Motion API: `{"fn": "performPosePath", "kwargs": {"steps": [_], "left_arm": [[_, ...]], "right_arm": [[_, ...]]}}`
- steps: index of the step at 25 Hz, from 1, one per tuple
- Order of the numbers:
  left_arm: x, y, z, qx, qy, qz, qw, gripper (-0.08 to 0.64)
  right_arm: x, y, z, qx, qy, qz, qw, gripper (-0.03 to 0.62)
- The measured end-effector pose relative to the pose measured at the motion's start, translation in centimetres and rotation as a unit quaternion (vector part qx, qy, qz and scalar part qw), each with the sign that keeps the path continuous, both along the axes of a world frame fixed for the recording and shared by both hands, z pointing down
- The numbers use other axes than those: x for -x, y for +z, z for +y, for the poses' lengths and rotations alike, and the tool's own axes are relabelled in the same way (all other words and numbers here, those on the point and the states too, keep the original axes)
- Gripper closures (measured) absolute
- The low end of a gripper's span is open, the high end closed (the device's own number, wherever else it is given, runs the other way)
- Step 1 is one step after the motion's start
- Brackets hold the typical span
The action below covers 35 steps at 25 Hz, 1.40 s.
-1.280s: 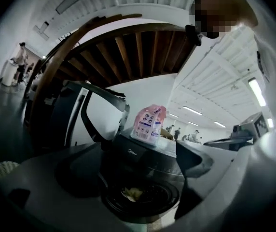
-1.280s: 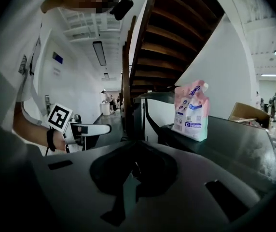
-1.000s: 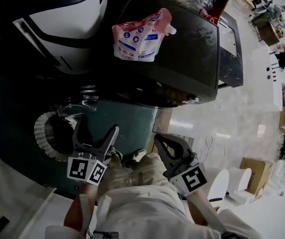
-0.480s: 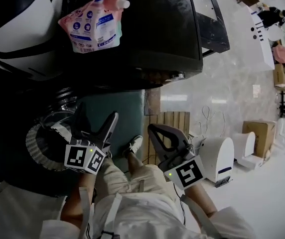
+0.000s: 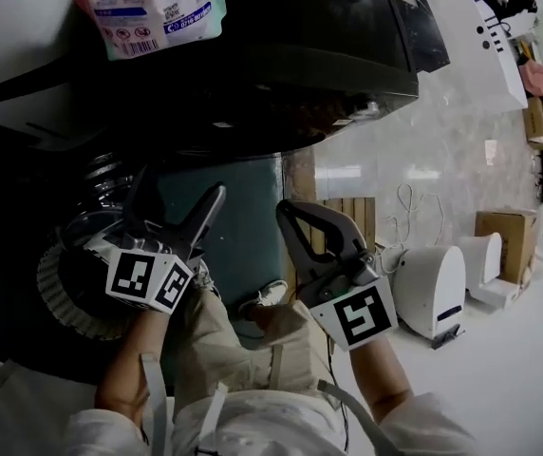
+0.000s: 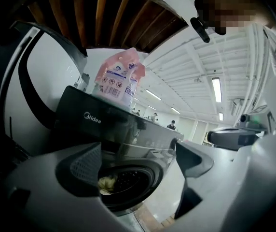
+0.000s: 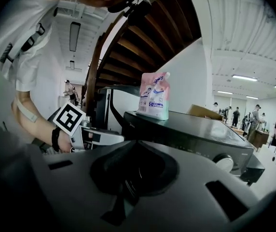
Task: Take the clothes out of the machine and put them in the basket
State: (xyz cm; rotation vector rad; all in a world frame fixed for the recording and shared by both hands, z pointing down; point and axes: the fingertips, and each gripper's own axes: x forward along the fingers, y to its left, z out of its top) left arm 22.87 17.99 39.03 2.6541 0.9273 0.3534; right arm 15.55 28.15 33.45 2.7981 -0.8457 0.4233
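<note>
L gripper [image 5: 181, 200] jaws wide apart, empty, aimed at drum mouth [image 6: 134, 181] of the washer [image 6: 95, 118]. R gripper [image 5: 289, 215] jaws together on nothing, beside it. Clothes: only one pale crumpled lump [image 6: 107, 182] visible, low at drum's front lip. Prob light, limp, maybe damp, so it'll drape and could snag on the lip. I'd pinch a thick bunched fold, not an edge. Basket not in view.
</note>
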Motion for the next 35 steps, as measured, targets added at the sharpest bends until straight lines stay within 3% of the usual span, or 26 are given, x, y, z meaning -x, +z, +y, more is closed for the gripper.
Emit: {"fn": "performPosePath", "kwargs": {"steps": [11, 15, 21, 27, 30, 35], "left_arm": [[-0.2, 13.9, 5.2, -0.038, 0.017, 0.043, 0.9982, 0.091], [-2.2, 19.2, 6.6, -0.015, 0.019, 0.040, 0.9989, 0.091], [-5.4, 26.0, 7.4, 0.008, 0.018, 0.083, 0.9963, 0.092], [-8.0, 31.1, 8.9, 0.015, 0.033, 0.121, 0.9920, 0.092], [-9.0, 32.5, 10.1, -0.001, 0.049, 0.138, 0.9892, 0.091], [-11.0, 34.4, 12.3, -0.025, 0.076, 0.125, 0.9889, 0.091]], "right_arm": [[-0.7, 14.4, 4.3, 0.005, -0.014, 0.080, 0.997, 0.580], [-2.3, 18.6, 4.9, 0.001, -0.016, 0.106, 0.994, 0.580], [-4.7, 25.4, 5.1, 0.015, -0.039, 0.158, 0.987, 0.580], [-5.7, 32.4, 4.9, -0.013, -0.037, 0.196, 0.980, 0.580], [-4.9, 34.4, 4.9, -0.006, -0.046, 0.212, 0.976, 0.580], [-2.9, 35.0, 5.3, -0.022, -0.028, 0.227, 0.973, 0.580]]}}
